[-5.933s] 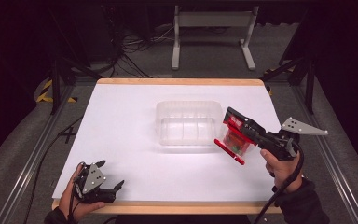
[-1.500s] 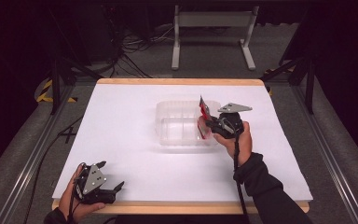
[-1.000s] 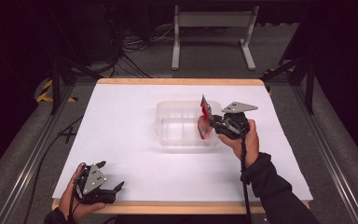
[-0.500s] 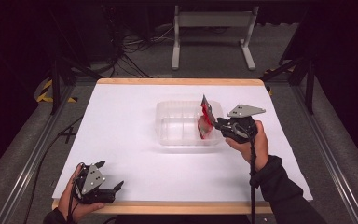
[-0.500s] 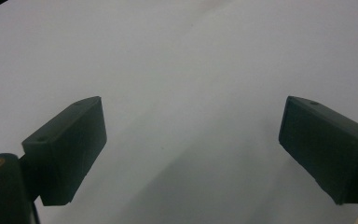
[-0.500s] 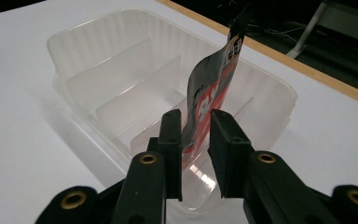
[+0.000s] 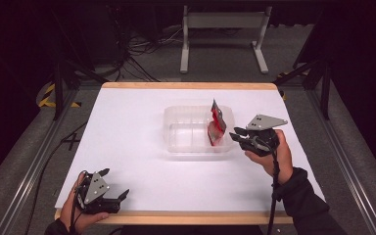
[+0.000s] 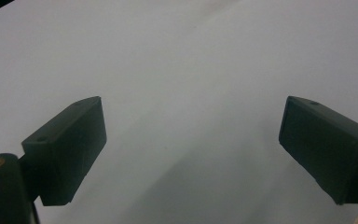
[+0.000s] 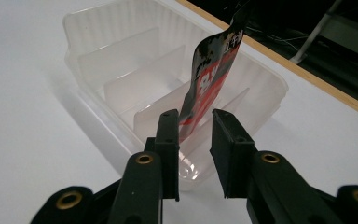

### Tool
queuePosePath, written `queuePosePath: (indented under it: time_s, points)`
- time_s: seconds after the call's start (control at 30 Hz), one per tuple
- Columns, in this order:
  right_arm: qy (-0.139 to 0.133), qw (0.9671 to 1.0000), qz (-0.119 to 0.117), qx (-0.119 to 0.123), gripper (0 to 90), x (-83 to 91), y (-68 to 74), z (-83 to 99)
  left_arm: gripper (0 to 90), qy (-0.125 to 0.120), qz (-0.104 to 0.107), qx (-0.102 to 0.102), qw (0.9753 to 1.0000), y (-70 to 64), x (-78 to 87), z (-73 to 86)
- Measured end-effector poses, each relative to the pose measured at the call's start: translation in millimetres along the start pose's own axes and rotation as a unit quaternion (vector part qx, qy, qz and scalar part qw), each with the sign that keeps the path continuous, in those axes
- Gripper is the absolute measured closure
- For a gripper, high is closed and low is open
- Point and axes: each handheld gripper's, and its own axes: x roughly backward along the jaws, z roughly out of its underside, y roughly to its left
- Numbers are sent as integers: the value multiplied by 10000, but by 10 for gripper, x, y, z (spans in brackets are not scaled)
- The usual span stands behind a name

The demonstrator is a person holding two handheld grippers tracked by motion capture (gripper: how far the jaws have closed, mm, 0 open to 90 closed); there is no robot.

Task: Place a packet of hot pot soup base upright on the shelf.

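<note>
where jaws overlap, packet (image 9: 208, 84) base hidden

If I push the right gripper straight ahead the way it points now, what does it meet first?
Most likely the red packet, standing upright in the clear tray right ahead of the right gripper, whose jaws stand slightly apart. The tray's near wall sits just below that line, so depth is uncertain.

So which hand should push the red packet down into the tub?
Probably the right. The right gripper is beside the tub, its open jaws either side of the packet. The left gripper sits at the table's near edge.
</note>
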Motion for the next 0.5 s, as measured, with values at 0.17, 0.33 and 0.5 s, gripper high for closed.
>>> queuePosePath:
  time_s: [0.17,0.33,0.5]
  points:
    - [91,9996,-37,280,702,45,23,57,80,10,-13,3,10000,0,3,0]
    - [211,9985,-28,505,680,89,48,120,80,7,-26,15,10000,2,8,2]
    - [353,9968,-59,708,644,114,64,188,80,-4,-27,33,10000,2,11,5]
